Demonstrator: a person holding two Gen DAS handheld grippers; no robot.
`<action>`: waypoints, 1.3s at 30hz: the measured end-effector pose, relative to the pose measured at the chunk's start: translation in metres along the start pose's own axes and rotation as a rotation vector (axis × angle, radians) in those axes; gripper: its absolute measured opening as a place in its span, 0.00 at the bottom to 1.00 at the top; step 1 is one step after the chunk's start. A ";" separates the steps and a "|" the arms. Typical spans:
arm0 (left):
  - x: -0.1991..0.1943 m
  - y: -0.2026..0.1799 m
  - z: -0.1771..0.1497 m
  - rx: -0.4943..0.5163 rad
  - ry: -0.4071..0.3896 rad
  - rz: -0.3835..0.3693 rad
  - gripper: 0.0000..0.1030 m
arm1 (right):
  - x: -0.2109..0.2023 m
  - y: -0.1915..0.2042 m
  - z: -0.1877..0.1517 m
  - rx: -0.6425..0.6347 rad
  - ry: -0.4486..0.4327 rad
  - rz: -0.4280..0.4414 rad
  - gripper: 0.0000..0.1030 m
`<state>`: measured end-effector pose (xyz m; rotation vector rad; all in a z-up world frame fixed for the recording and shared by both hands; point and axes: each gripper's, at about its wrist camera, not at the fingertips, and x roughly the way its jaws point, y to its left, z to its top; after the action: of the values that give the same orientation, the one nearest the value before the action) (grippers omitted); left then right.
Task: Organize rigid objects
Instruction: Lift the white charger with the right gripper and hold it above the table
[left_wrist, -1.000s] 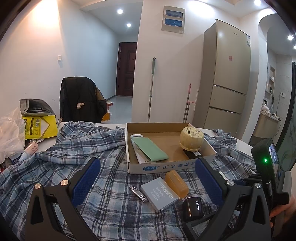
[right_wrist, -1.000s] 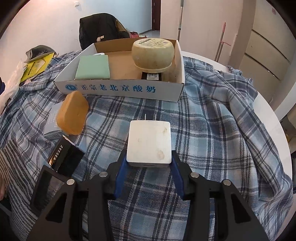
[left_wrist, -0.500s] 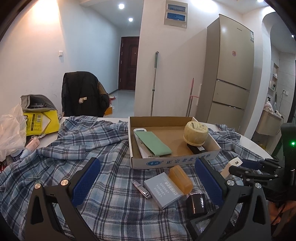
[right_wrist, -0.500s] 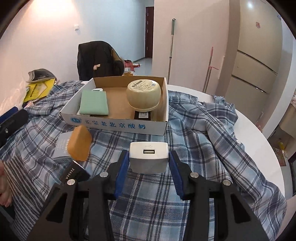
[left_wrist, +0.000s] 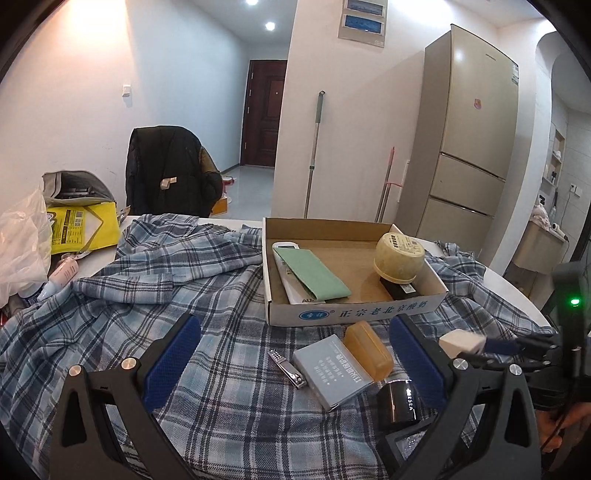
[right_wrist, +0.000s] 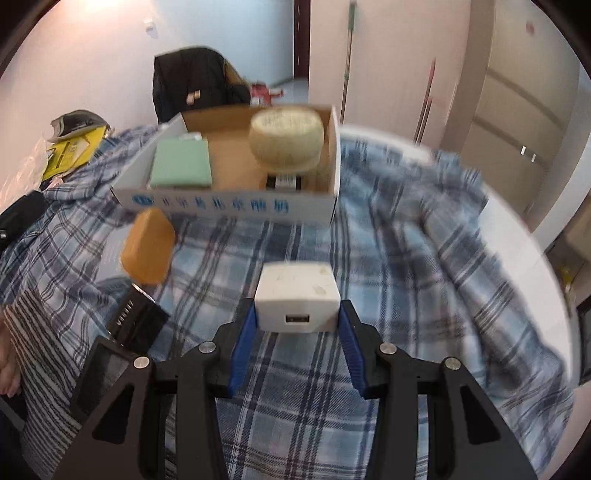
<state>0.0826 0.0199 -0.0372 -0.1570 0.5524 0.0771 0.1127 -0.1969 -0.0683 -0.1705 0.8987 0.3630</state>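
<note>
My right gripper (right_wrist: 297, 314) is shut on a white USB charger block (right_wrist: 297, 297) and holds it above the plaid cloth, in front of the cardboard box (right_wrist: 229, 201). The charger also shows in the left wrist view (left_wrist: 461, 341). The box (left_wrist: 354, 312) holds a green pouch (left_wrist: 312, 273), a white remote, a round yellow container (left_wrist: 399, 256) and a black item. My left gripper (left_wrist: 295, 354) is open and empty above a nail clipper (left_wrist: 286, 367), a grey box (left_wrist: 332, 371), an orange soap-like block (left_wrist: 369, 349) and a black jar (left_wrist: 400, 404).
A plaid cloth (left_wrist: 129, 302) covers the round white table (right_wrist: 517, 236). Bags and bottles (left_wrist: 62, 229) lie at the far left. A chair with a black jacket (left_wrist: 170, 170) stands behind. A fridge (left_wrist: 469, 147) stands at the right.
My right gripper lifted the white charger off the cloth and carries it toward the box, tilting it down again. The left gripper rose slightly and stays open.
</note>
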 end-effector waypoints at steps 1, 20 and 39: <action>0.000 -0.001 0.000 0.003 -0.001 -0.001 1.00 | 0.004 -0.002 -0.001 0.009 0.017 0.011 0.42; -0.002 -0.003 -0.001 0.004 0.003 -0.009 1.00 | 0.020 0.000 0.005 0.021 0.026 -0.004 0.42; 0.003 -0.004 0.008 -0.004 0.038 -0.037 1.00 | 0.007 0.006 0.001 -0.006 0.011 -0.042 0.42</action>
<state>0.0900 0.0175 -0.0319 -0.1724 0.5867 0.0388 0.1154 -0.1898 -0.0736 -0.1969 0.9037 0.3258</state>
